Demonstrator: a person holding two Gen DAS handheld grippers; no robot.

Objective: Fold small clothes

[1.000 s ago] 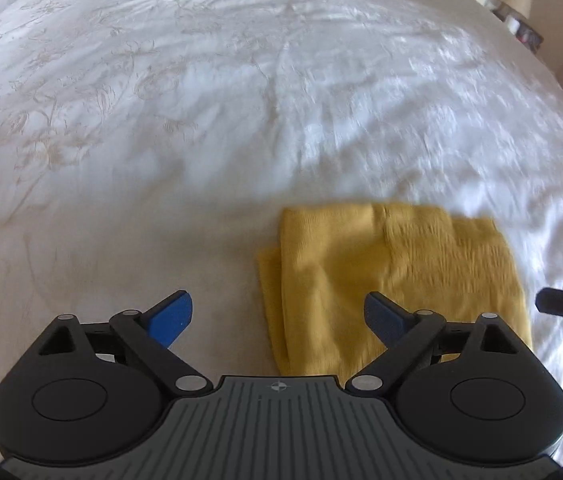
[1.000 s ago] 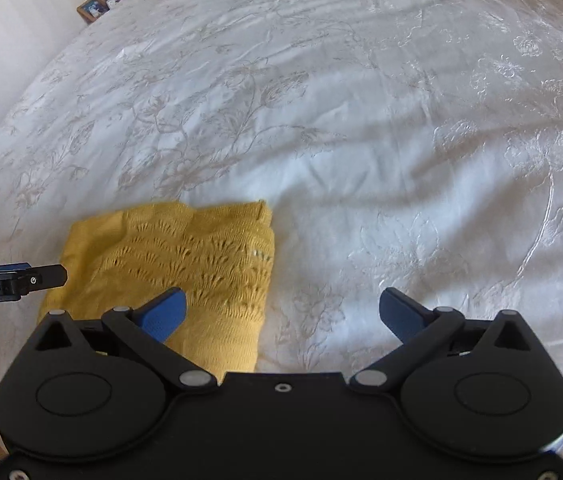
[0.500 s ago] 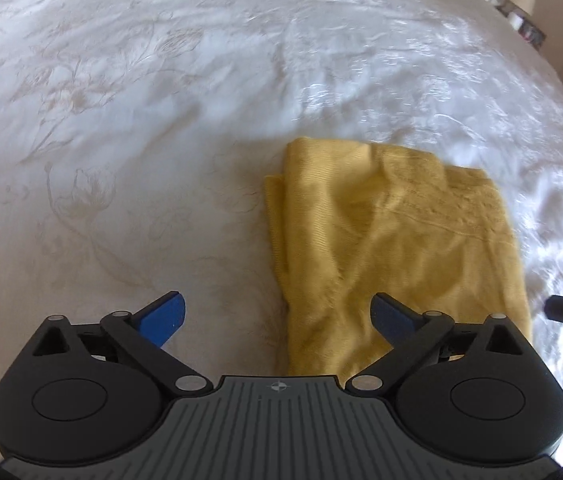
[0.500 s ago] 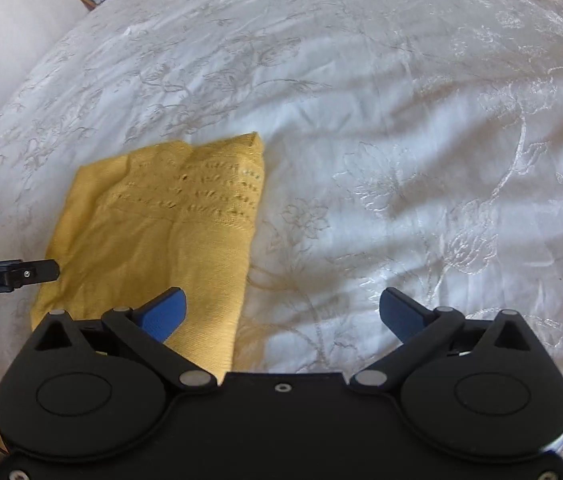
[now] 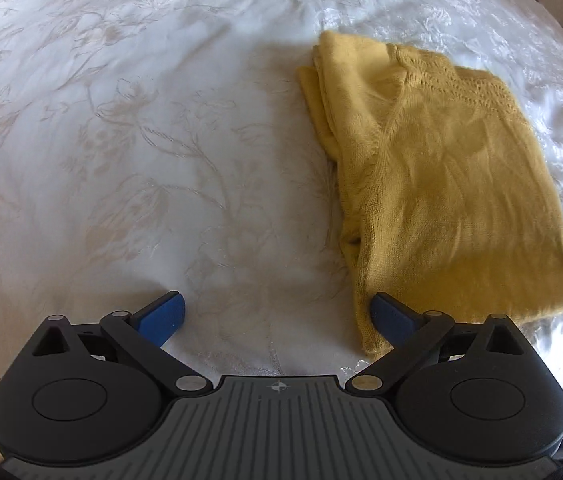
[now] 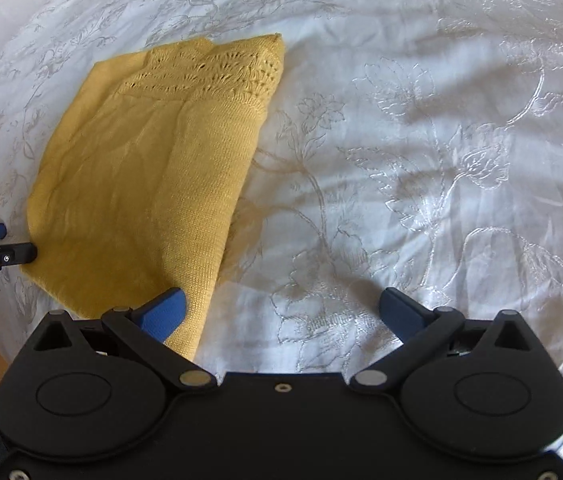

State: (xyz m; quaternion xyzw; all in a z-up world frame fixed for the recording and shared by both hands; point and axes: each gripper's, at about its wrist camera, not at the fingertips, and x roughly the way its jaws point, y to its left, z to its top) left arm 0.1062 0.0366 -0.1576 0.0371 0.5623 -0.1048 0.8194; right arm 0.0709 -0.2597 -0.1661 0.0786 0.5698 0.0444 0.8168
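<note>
Bed [image 5: 121,140] with white floral-embroidered cover fills both views; yellow knit garment [image 5: 441,184] lies flat on it, already folded into a rough rectangle, openwork band at the far end, stacked layers showing along its left edge; left tongs [image 5: 277,316] spread wide, holding nothing, right blue pad just at garment's near left corner; right tongs [image 6: 283,310] also released and empty, left pad over the near right edge [image 6: 201,312]. Judgement: knit is light, soft, floppy, stretchy; it will sag and layers may slip apart if lifted by one ply; best to pinch all layers together at the near corners, one per tongs, avoiding the lacy band which could snag.
</note>
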